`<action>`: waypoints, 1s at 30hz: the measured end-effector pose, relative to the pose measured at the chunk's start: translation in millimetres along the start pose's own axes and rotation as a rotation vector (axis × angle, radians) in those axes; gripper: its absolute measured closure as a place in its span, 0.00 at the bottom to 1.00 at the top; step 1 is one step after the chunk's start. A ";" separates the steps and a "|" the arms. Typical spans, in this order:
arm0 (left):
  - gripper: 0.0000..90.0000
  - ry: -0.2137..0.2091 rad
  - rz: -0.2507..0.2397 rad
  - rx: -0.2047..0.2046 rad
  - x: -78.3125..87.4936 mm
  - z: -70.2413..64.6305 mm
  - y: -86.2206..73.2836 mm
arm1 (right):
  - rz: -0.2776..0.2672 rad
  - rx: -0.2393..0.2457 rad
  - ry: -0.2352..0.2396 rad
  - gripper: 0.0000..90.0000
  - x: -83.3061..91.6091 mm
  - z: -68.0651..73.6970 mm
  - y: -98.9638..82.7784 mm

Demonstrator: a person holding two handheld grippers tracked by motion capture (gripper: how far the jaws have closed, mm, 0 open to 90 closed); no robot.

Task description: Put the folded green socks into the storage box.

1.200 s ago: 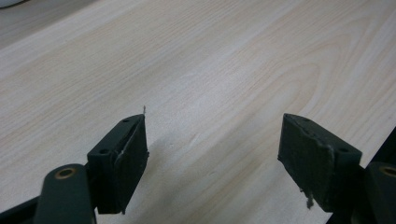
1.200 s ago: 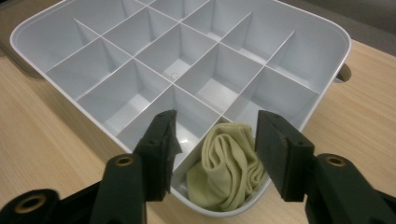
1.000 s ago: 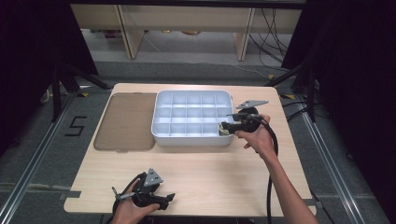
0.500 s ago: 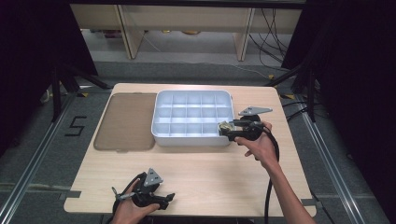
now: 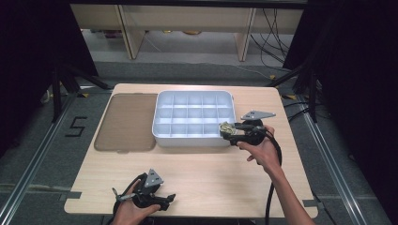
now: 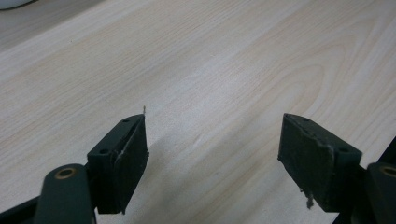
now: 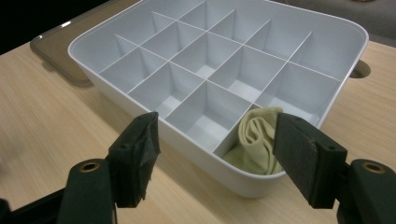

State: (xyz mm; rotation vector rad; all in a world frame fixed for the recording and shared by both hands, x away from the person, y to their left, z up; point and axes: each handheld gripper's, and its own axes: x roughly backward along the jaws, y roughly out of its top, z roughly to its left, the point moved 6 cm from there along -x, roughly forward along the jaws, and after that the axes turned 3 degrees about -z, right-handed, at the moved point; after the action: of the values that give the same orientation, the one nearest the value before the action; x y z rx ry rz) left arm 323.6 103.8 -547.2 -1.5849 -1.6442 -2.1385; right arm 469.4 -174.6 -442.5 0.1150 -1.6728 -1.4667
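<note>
Jaws apart beside tray (image 7: 243, 184) rim

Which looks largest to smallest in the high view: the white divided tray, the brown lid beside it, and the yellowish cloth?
1. White divided tray, the largest.
2. Brown lid, somewhat smaller, lying flat at the tray's left.
3. Yellowish cloth, by far the smallest, bunched in a corner compartment.

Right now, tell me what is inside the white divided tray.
The white divided tray holds one crumpled pale yellow cloth in a corner compartment; the other compartments look empty. The cloth covers that compartment's floor.
</note>
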 end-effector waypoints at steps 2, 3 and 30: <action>0.26 0.002 -0.002 -0.001 0.2 0.0 0.2 | -0.022 0.005 -0.009 0.36 -0.8 -0.1 -0.5; 0.26 0.002 -0.002 -0.001 0.2 0.0 0.2 | -0.022 0.005 -0.009 0.36 -0.8 -0.1 -0.5; 0.26 0.018 -0.040 0.009 1.6 0.4 3.0 | -0.037 0.017 0.022 0.30 12.2 18.7 -21.2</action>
State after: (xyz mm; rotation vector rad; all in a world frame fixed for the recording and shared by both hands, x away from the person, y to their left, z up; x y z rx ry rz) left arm 324.7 103.6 -544.0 -1.5382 -1.6918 -2.1546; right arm 440.1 -173.9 -452.1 0.1724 -1.6740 -1.4737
